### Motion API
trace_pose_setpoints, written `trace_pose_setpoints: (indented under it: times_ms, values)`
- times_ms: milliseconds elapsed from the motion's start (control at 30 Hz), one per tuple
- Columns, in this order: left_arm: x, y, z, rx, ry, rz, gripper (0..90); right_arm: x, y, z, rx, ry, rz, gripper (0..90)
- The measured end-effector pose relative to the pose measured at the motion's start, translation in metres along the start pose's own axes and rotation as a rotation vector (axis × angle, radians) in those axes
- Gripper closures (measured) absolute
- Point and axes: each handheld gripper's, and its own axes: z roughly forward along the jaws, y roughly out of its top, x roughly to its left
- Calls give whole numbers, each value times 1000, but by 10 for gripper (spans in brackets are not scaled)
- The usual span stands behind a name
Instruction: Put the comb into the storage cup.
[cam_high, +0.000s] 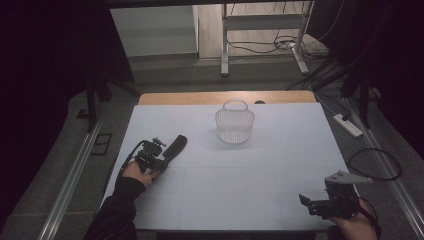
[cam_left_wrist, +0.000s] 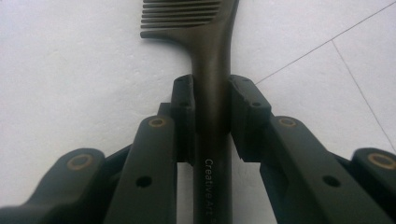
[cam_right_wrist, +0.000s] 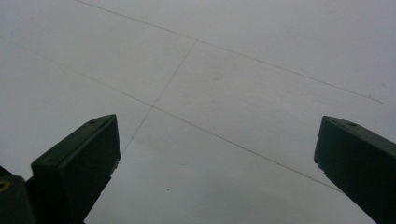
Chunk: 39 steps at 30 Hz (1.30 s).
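Note:
A dark comb (cam_high: 175, 146) lies on the white table (cam_high: 250, 170) at the left, its toothed end pointing toward the far right. My left gripper (cam_high: 156, 161) is shut on the comb's handle (cam_left_wrist: 212, 116); both pads press its sides, and the teeth show beyond the jaws. A white mesh basket (cam_high: 234, 122) with a handle stands upright at the table's far middle, apart from the comb. My right gripper (cam_high: 312, 202) hovers at the near right corner, open, jaws wide apart over bare table (cam_right_wrist: 215, 107) with nothing between them.
A wooden strip (cam_high: 225, 97) borders the table's far edge. A power strip (cam_high: 347, 125) and coiled cable (cam_high: 375, 162) lie on the floor at the right. A metal frame (cam_high: 262, 37) with cables stands beyond the table. Dark curtains hang on both sides.

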Motion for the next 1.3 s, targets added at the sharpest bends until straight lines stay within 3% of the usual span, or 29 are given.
trace_pose_setpoints:
  times_ms: [333,533,1033,1100,1300]
  values:
    - [0,-5,-2,-31,-4,15,723,0,0,0,-2,3,0,5]
    - [1,-10,-10,-96,-33,-1,724,0,0,0,-4,4,-2,5]
    - [-6,-19,-29,-213,-54,11,724,0,0,-1,-8,7,-4,5]
    - [-7,-21,-33,-249,-68,0,724,0,0,-1,-9,7,-4,5]
    - [-9,-26,-40,-294,-81,-3,723,1,0,-1,-10,7,-6,5]
